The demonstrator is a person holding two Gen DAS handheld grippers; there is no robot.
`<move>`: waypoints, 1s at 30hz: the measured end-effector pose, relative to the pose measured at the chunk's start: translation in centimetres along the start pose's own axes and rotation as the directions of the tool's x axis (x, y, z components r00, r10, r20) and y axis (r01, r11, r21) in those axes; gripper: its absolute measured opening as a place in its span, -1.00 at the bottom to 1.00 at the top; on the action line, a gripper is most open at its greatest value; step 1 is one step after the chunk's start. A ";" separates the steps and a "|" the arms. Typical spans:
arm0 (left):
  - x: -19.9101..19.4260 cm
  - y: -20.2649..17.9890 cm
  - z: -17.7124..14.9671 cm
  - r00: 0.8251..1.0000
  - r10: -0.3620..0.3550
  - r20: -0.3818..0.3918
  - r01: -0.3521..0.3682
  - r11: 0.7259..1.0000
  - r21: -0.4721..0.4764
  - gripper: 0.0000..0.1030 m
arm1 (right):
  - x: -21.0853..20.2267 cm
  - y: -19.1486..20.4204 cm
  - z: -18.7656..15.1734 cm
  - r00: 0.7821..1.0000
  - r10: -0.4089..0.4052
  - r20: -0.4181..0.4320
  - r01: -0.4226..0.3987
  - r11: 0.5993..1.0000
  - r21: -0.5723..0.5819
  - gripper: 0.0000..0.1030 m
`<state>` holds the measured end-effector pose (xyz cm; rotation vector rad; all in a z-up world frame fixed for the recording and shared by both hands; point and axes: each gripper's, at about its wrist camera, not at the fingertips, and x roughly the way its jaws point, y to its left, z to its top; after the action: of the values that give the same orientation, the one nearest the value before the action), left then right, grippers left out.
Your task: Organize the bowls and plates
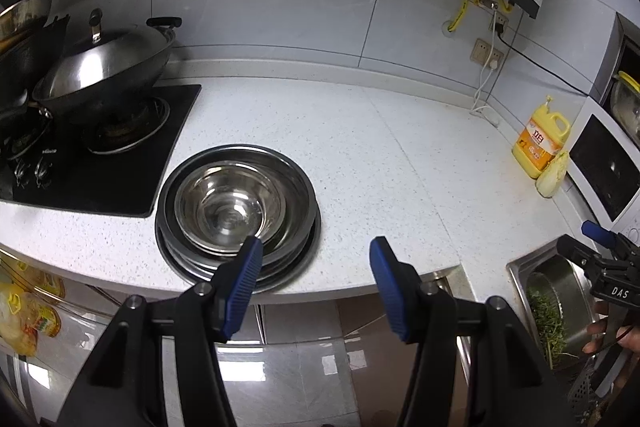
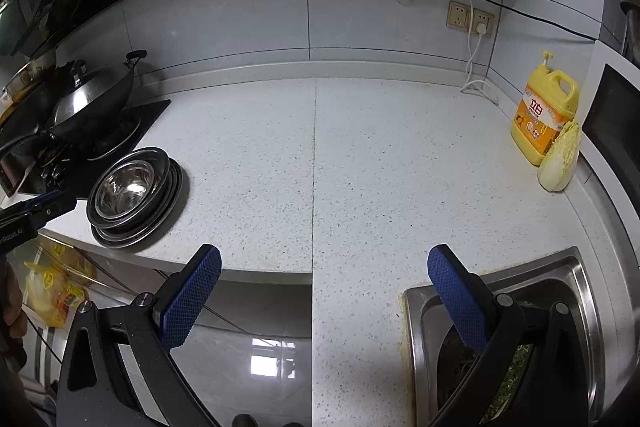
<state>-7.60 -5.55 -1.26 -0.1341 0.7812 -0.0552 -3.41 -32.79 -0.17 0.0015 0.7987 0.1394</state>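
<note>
A stack of steel plates (image 1: 188, 259) with steel bowls (image 1: 228, 203) nested on top sits on the white counter beside the stove. The stack also shows in the right wrist view (image 2: 132, 195) at the left. My left gripper (image 1: 316, 251) is open and empty, just in front of the stack, its left fingertip over the stack's near rim. My right gripper (image 2: 324, 259) is open and empty, above the counter's front edge, far right of the stack. The right gripper also shows in the left wrist view (image 1: 608, 259) over the sink.
A black gas stove (image 1: 100, 167) with a lidded wok (image 1: 104, 67) stands left of the stack. A steel sink (image 2: 500, 307) holding a pot with greens is at the right. A yellow detergent jug (image 2: 544, 115) and a cabbage (image 2: 560, 159) stand at the far right, by a white appliance (image 1: 604, 167).
</note>
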 end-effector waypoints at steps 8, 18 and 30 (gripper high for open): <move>-0.3 -0.3 -0.9 1.000 -0.010 -0.011 0.010 1.000 0.001 0.05 | -0.7 0.4 -0.3 1.000 -0.009 0.008 0.009 1.000 -0.022 0.98; -0.8 -1.5 -2.0 1.000 -0.025 -0.008 0.025 1.000 0.007 0.05 | -1.7 0.6 -0.8 0.999 -0.043 0.020 0.044 0.998 -0.045 0.98; -1.7 -2.0 -2.3 0.999 -0.034 0.012 0.034 0.999 0.006 0.05 | -2.0 0.6 -1.0 0.998 -0.047 0.029 0.049 0.997 -0.059 0.98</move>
<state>-10.42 -7.57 -1.37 -0.1426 0.7671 -0.0888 -5.58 -32.48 0.66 -0.0721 0.7666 0.1176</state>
